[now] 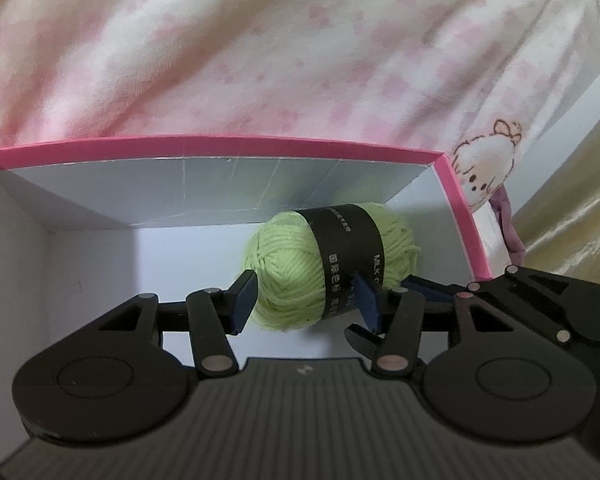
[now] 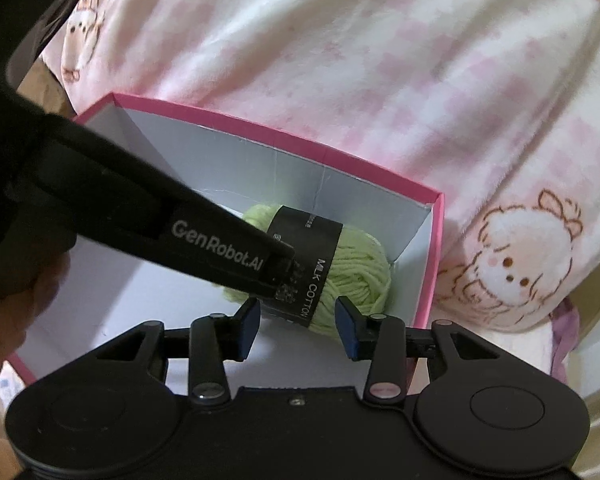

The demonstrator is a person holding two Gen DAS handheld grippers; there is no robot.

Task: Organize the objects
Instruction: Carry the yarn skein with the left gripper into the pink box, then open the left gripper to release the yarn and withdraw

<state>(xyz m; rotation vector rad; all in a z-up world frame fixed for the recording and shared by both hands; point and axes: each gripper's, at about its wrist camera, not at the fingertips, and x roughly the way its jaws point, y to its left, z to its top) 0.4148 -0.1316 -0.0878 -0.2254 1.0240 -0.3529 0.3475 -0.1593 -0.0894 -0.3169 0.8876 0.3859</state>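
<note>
A light green ball of yarn (image 1: 288,276) with a black paper band lies in the far right corner of a pink-rimmed box (image 1: 220,145). My left gripper (image 1: 306,304) is inside the box with its blue pads against both sides of the yarn. In the right wrist view the yarn (image 2: 356,276) lies in the same box (image 2: 340,156). My right gripper (image 2: 298,326) is open and empty just in front of the yarn. The left gripper's black body (image 2: 148,216) crosses that view and covers part of the yarn.
The box has white inner walls and a white floor (image 1: 100,276). It stands on a pink and white blanket (image 2: 380,60) printed with cartoon sheep. A purple cloth (image 1: 512,228) and a pale shiny fabric (image 1: 572,200) lie to the right.
</note>
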